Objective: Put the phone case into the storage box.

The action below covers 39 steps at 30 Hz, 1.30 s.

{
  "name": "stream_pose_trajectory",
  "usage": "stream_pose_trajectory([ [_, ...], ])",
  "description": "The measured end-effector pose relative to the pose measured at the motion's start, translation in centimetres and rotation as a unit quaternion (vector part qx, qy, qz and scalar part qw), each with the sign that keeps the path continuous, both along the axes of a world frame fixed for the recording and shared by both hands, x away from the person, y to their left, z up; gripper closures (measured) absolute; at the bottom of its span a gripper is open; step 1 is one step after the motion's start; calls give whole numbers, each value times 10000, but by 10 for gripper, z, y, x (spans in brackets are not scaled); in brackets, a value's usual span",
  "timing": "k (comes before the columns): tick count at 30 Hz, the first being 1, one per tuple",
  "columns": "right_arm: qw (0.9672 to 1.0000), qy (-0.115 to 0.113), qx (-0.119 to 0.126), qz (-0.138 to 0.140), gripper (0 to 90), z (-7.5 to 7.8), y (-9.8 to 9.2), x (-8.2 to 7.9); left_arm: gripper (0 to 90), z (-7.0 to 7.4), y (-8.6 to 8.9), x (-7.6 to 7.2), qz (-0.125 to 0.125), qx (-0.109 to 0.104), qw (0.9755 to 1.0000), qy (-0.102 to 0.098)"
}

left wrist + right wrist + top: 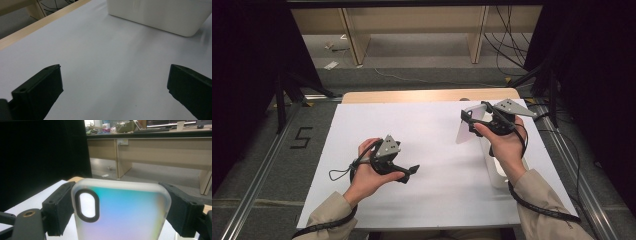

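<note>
A frosted, see-through phone case point(125, 217) with a pastel sheen and a black-ringed camera cutout stands upright between the jaws of my right gripper point(120, 205), which is shut on its two long edges. From above, the case point(463, 134) is a pale panel raised over the right back of the table, with the right gripper point(473, 122) at its top. My left gripper point(409, 172) hovers low over the white table sheet point(432, 150) at the left front. Its jaws stand wide apart, and the left gripper point(115, 85) has nothing between them.
A white rectangular box point(499, 172) lies on the sheet under my right hand; it is the white box point(160, 15) ahead in the left gripper view. The table's wooden edge point(427, 95) runs along the back. Desk legs and cables stand on the floor beyond.
</note>
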State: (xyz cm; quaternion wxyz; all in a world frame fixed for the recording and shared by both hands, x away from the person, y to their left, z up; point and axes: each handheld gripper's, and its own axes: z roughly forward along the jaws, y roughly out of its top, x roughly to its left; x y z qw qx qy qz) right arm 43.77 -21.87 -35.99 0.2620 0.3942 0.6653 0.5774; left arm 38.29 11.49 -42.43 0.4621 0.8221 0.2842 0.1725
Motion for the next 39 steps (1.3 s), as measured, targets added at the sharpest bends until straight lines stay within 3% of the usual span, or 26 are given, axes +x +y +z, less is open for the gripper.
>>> stream_pose_trajectory([
  [39, 9993, -169, 137, -288, 186, 14, -20, 1, 0, -2, 2, 0, 21, 26, 10000, 27],
])
